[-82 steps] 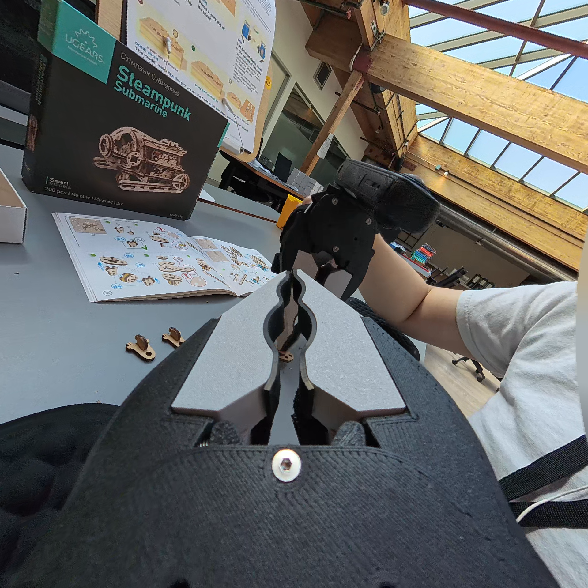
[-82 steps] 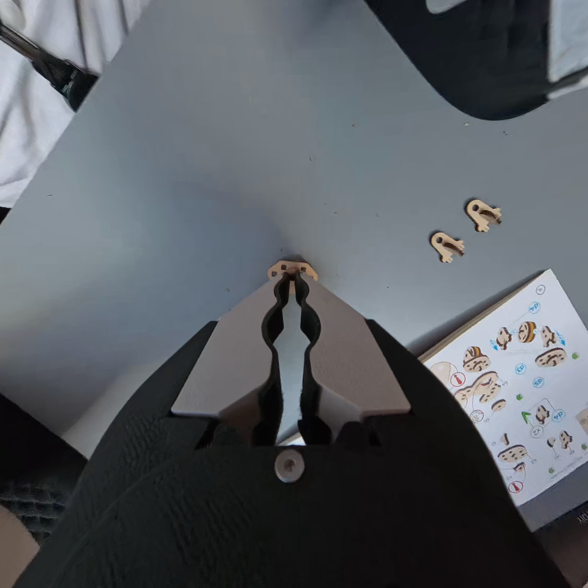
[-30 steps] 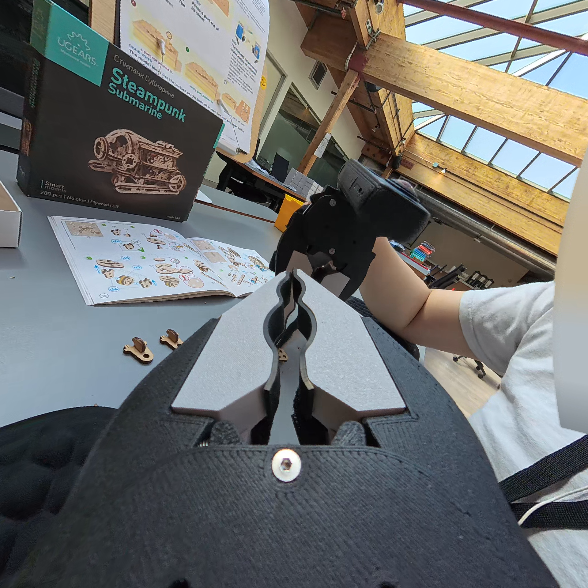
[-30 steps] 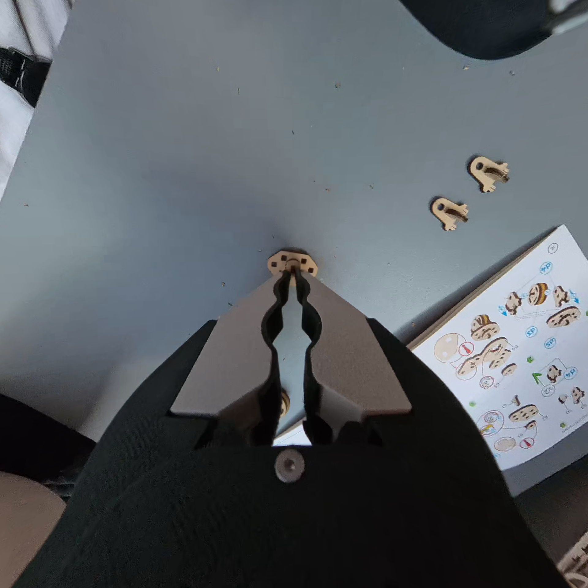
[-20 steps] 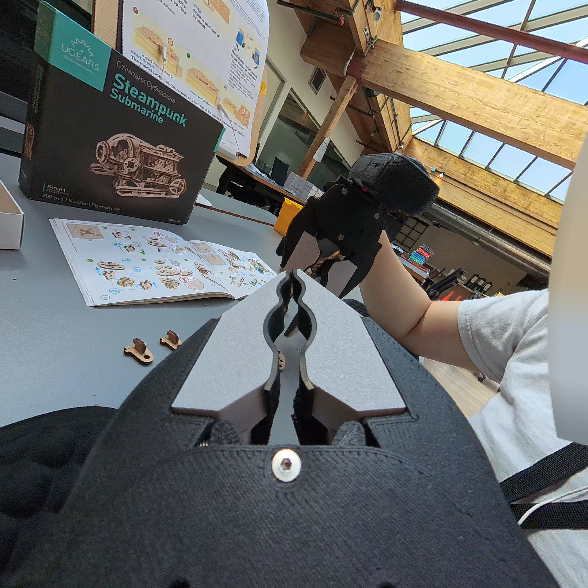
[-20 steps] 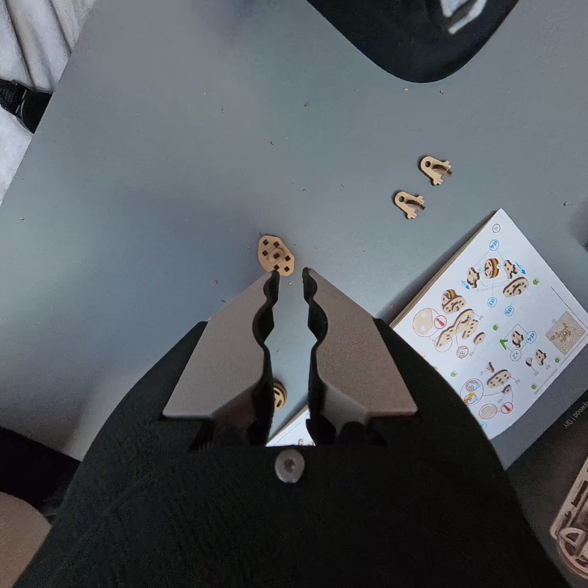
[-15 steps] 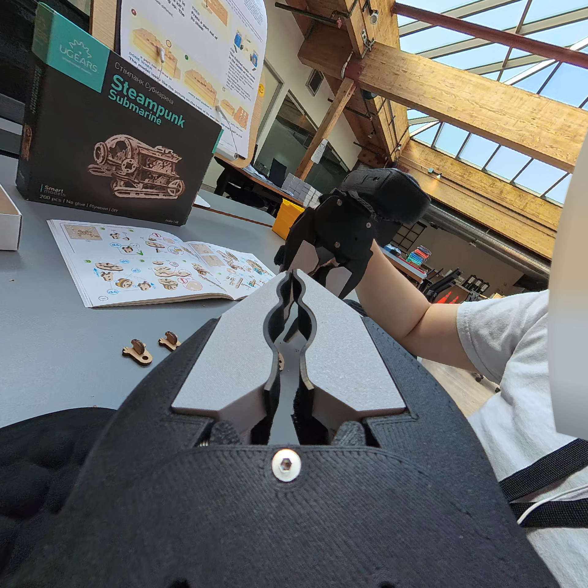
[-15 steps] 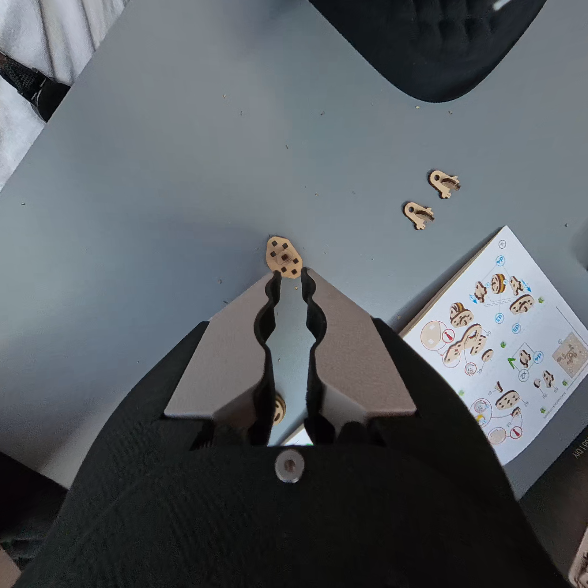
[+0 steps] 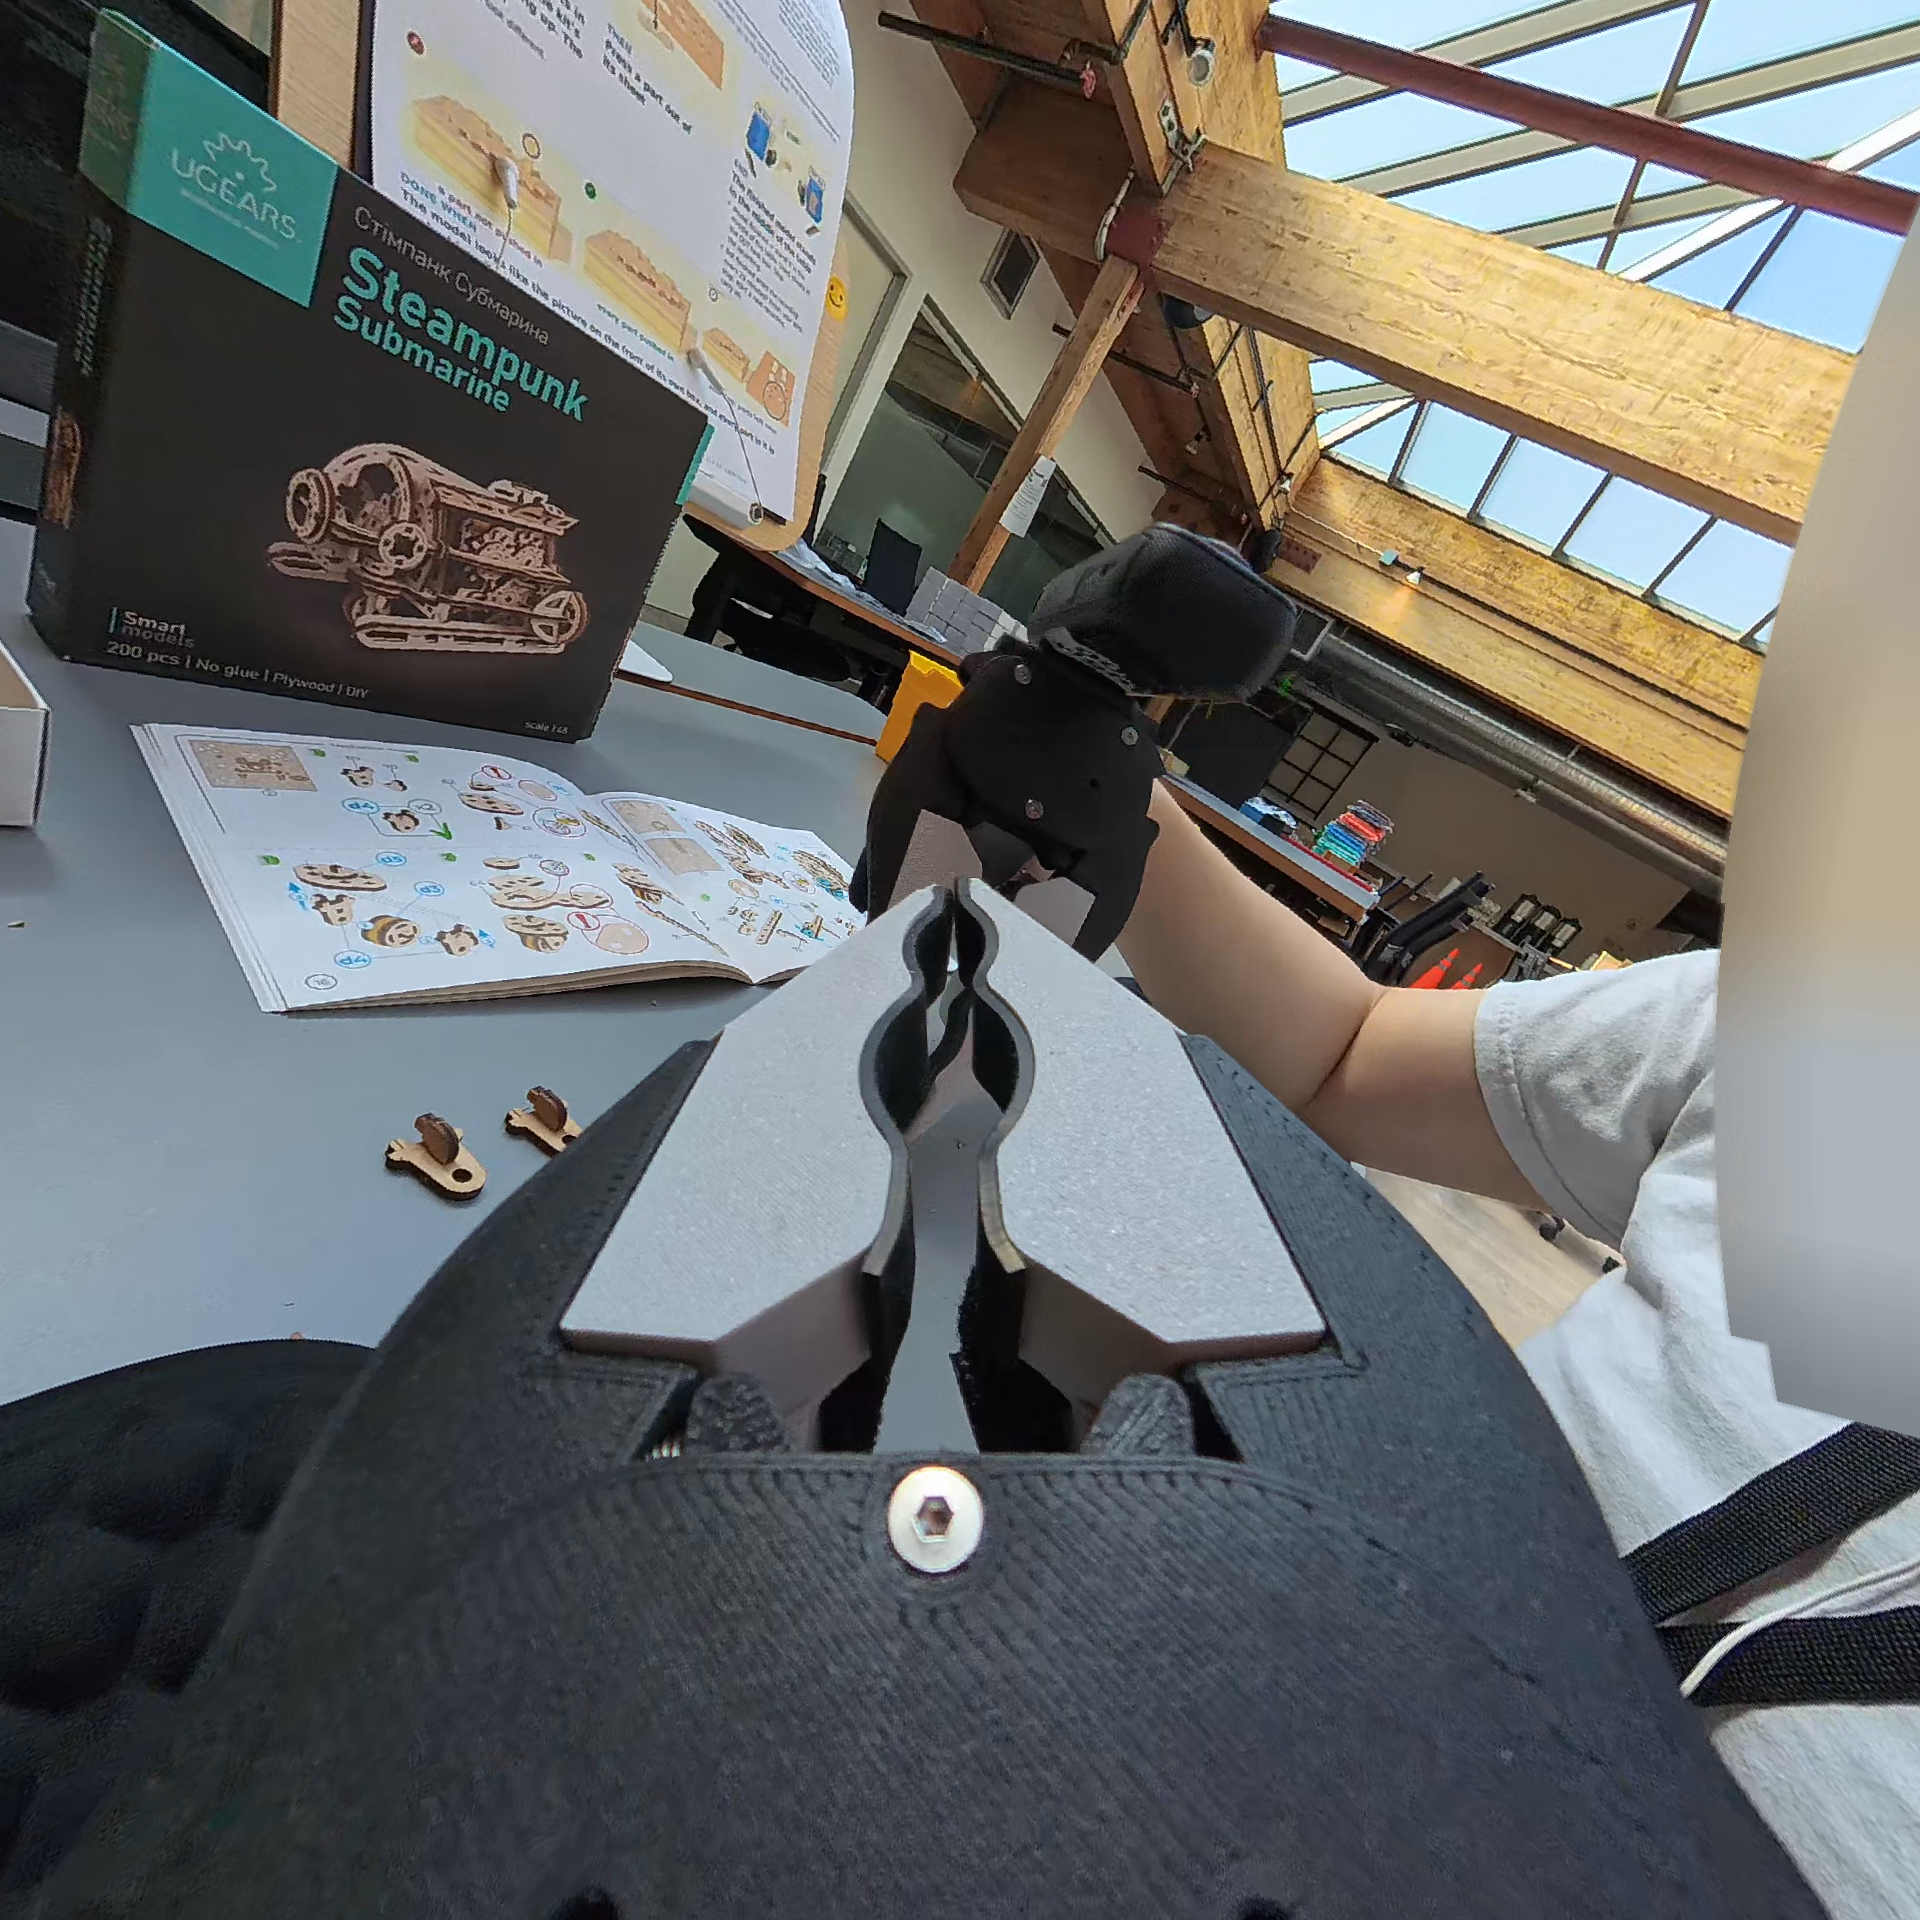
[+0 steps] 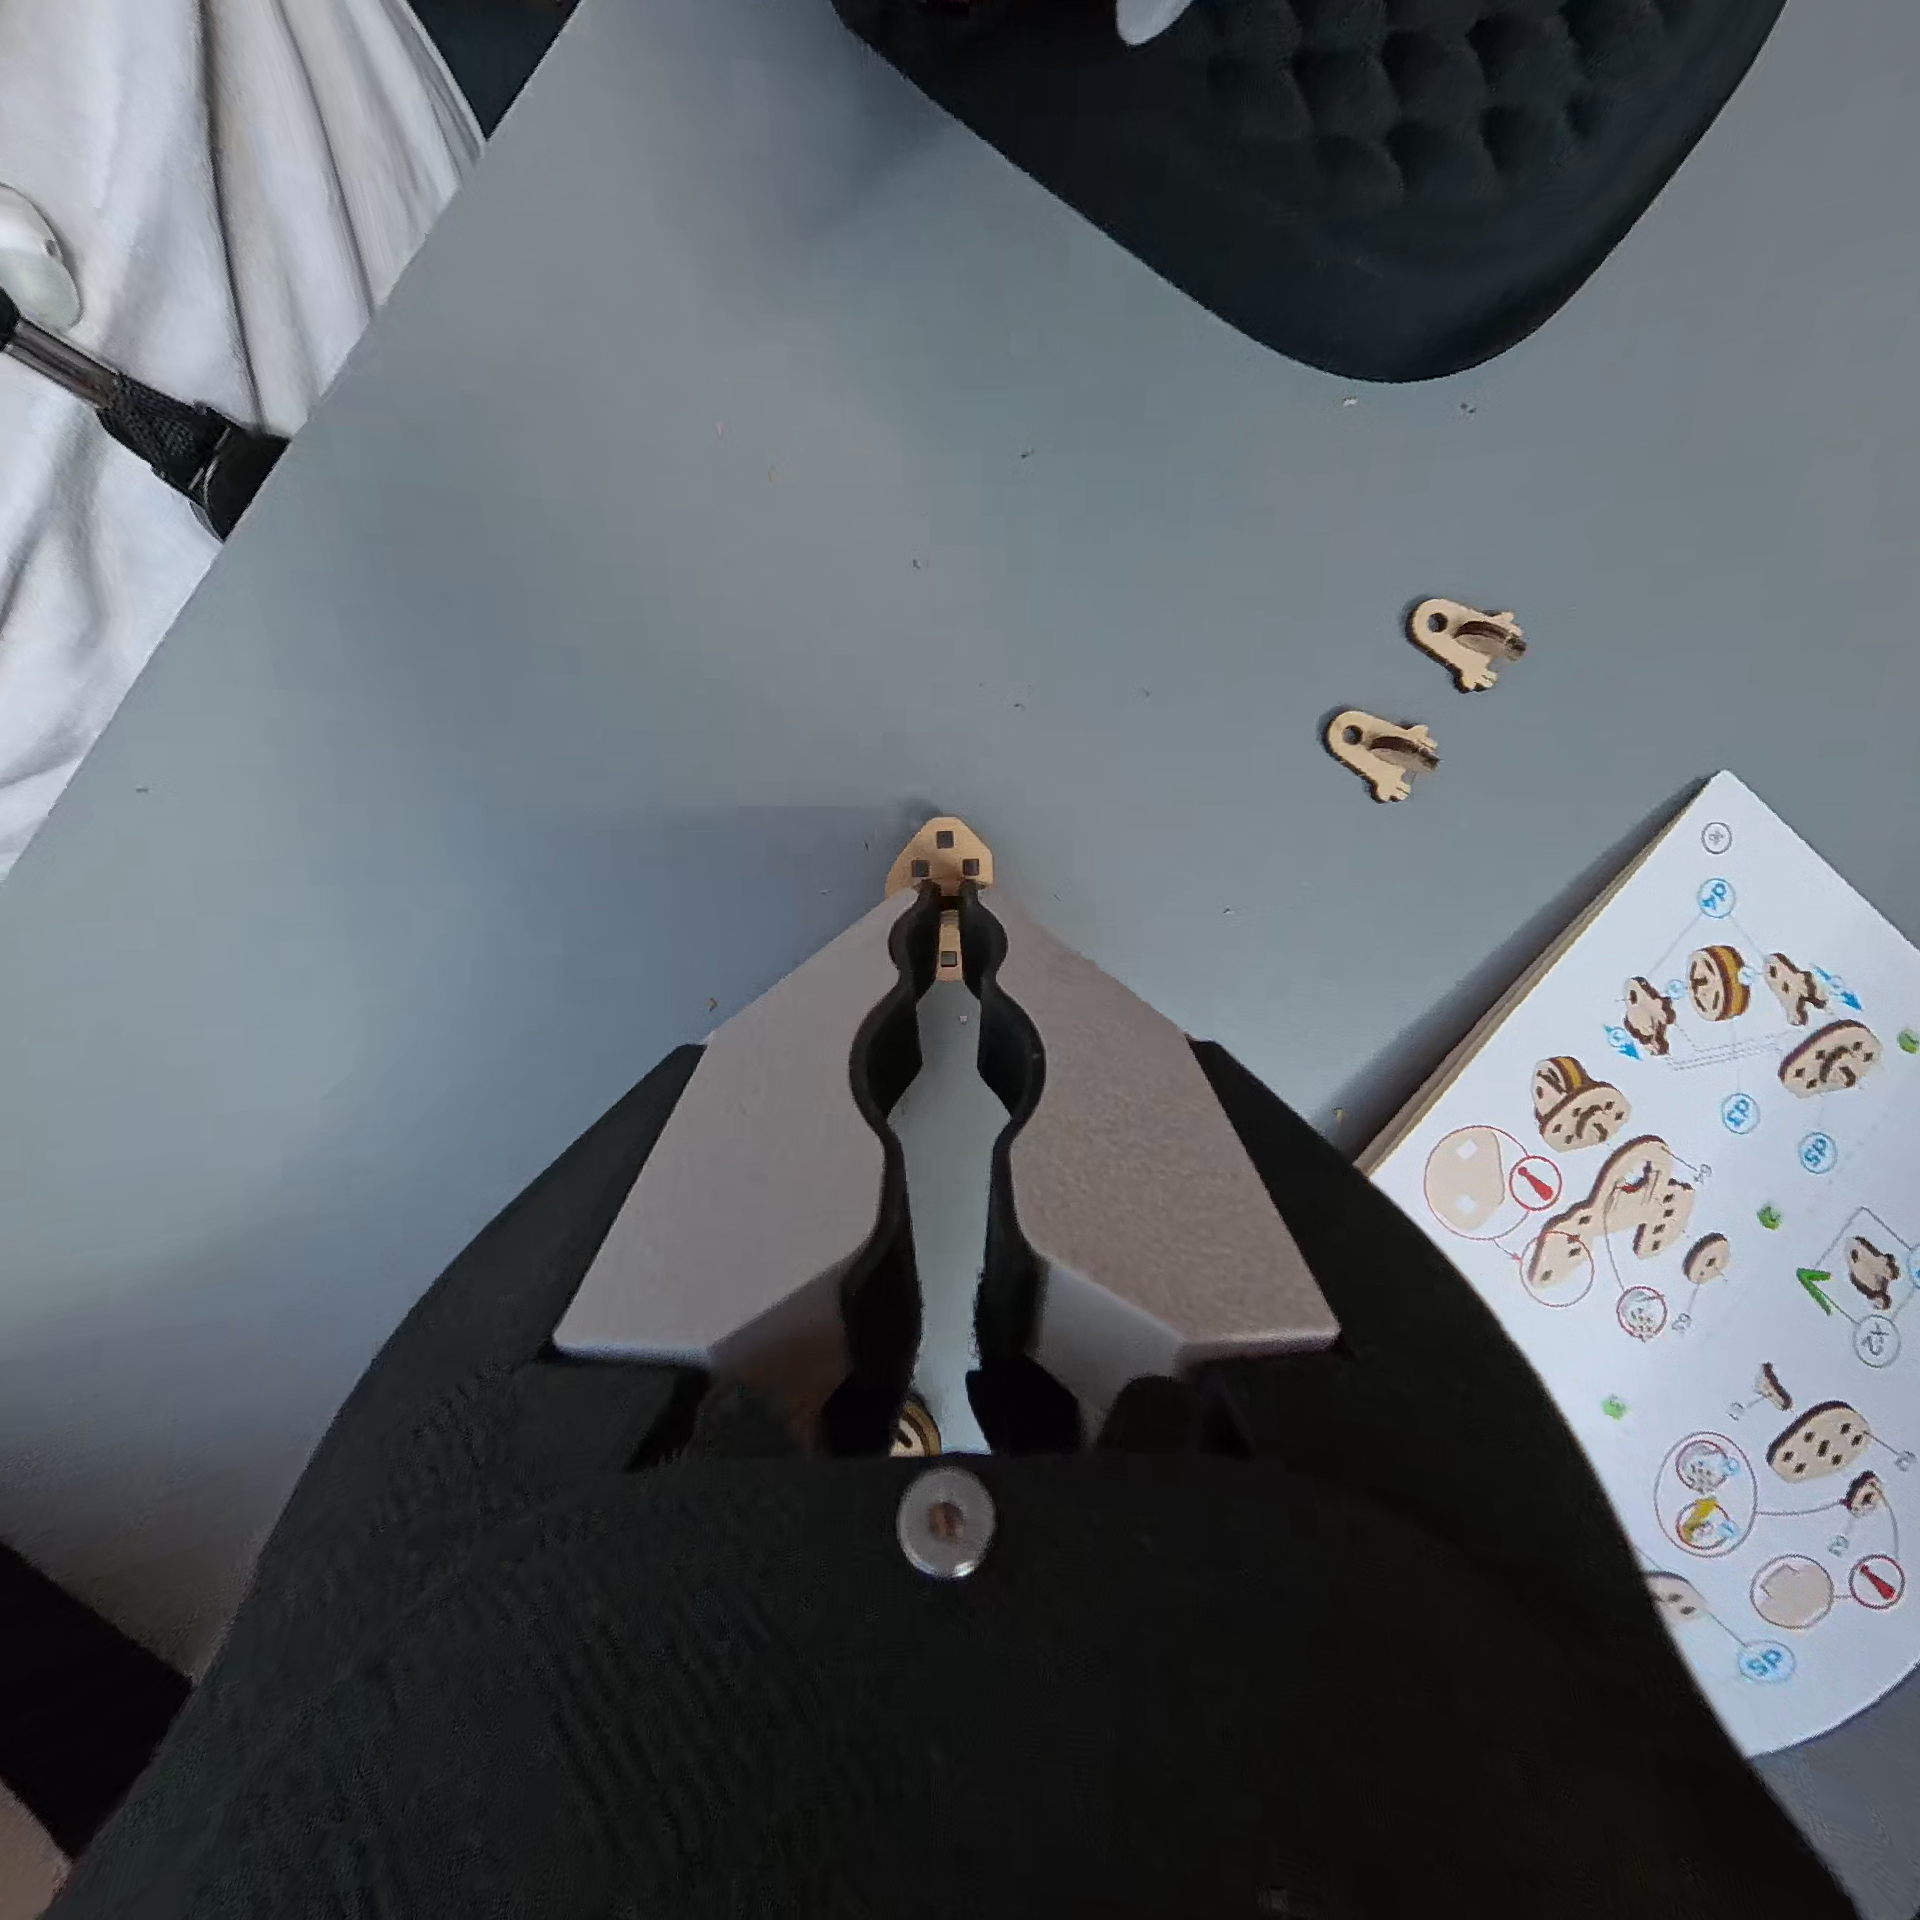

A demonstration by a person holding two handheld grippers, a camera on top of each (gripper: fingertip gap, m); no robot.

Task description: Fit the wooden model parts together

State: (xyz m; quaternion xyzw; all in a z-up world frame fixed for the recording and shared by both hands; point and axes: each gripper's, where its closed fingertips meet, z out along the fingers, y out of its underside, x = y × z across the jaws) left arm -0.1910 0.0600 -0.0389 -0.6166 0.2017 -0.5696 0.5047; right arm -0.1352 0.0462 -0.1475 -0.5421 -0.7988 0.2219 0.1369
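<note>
Pale wooden plate [image 10: 943, 864] (square-holed) pinched in right tongs [image 10: 943, 896]; left tongs [image 9: 954, 902] pressed together.

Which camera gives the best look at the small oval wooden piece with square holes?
The right wrist view: the small oval wooden piece sits pinched at the right claw tips, its holes visible. The left wrist view doesn't show it; the left claw blocks that spot.

Flat tan plate [image 10: 943, 857], square holes on its face, pinched at its near end, far end against grey table. Two small slotted pieces [image 10: 1382, 750] [image 10: 1467, 642] lying flat at two o'clock, just apart.
</note>
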